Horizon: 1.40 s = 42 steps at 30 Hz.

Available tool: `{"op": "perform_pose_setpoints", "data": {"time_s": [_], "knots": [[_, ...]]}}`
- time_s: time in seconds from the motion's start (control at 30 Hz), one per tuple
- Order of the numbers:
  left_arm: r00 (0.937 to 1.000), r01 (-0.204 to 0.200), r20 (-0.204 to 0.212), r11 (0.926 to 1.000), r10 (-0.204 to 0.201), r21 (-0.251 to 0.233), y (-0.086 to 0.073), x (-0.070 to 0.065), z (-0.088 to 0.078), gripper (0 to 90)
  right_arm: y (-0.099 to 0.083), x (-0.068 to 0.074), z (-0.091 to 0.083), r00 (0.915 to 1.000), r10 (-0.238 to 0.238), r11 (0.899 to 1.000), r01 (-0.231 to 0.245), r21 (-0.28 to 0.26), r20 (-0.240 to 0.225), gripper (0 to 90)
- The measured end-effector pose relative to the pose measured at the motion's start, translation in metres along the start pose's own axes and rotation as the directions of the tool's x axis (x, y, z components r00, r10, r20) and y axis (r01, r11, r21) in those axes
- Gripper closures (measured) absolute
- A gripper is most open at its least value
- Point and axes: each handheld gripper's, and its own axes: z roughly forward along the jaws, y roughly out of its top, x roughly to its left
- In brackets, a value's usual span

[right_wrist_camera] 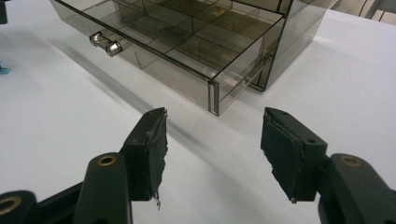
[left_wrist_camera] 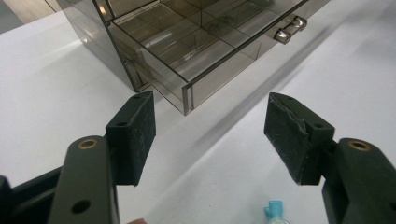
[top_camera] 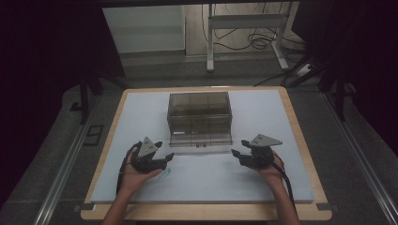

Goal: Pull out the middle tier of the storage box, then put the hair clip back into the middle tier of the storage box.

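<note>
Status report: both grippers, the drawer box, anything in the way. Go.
Left gripper open, nothing between jaws. Right gripper open, nothing between jaws. Smoky drawer box between them, drawer pulled part-way out. Small blue item on table by left gripper.

High view overhead, facing forward-down; both gripper views low, close; all share drawer box (top_camera: 200,118).

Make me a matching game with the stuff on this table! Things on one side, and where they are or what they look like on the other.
Things:
1. drawer box
2. drawer knob
3. small blue thing
4. left gripper

Descriptions:
A. shiny silver
B. lying on the white mat beside the left gripper
C. smoky see-through, drawer pulled partly out
D. open, nothing between its jaws

Pairs: 1-C, 2-A, 3-B, 4-D
</note>
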Motion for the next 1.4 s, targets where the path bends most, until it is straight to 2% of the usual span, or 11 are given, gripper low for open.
{"op": "perform_pose_setpoints", "data": {"time_s": [0.17,0.27,0.67,0.87,1.1,1.4], "knots": [[0.9998,-0.017,0.007,0.9998,0.017,0.008,0.004,-0.003,-0.006,34.0,-0.001,-0.001,0.000,1.0000,0.001,1.000,-0.001,0.004,0.001,39.8],[0.9998,-0.011,0.015,0.9998,0.011,0.014,0.006,-0.003,-0.008,33.8,-0.001,-0.001,0.000,1.0000,0.005,1.000,-0.005,0.001,0.002,39.8],[0.9990,-0.004,0.044,0.9984,0.001,0.056,0.000,-0.004,-0.015,33.3,-0.002,-0.002,-0.002,0.9999,0.009,1.000,-0.009,-0.001,0.010,39.8],[0.9986,-0.020,0.051,0.9966,0.016,0.079,-0.002,-0.011,-0.022,32.0,-0.002,-0.003,-0.004,0.9998,0.010,1.000,-0.010,-0.006,0.015,39.8],[0.9984,-0.011,0.056,0.9937,0.005,0.111,-0.009,-0.009,-0.029,31.9,-0.002,-0.002,-0.004,0.9998,0.007,1.000,-0.007,-0.006,0.019,39.8],[0.9983,0.001,0.057,0.9921,-0.009,0.125,-0.024,-0.011,-0.043,33.4,-0.003,-0.002,-0.005,0.9996,0.011,1.000,-0.011,-0.004,0.024,39.8]]}}
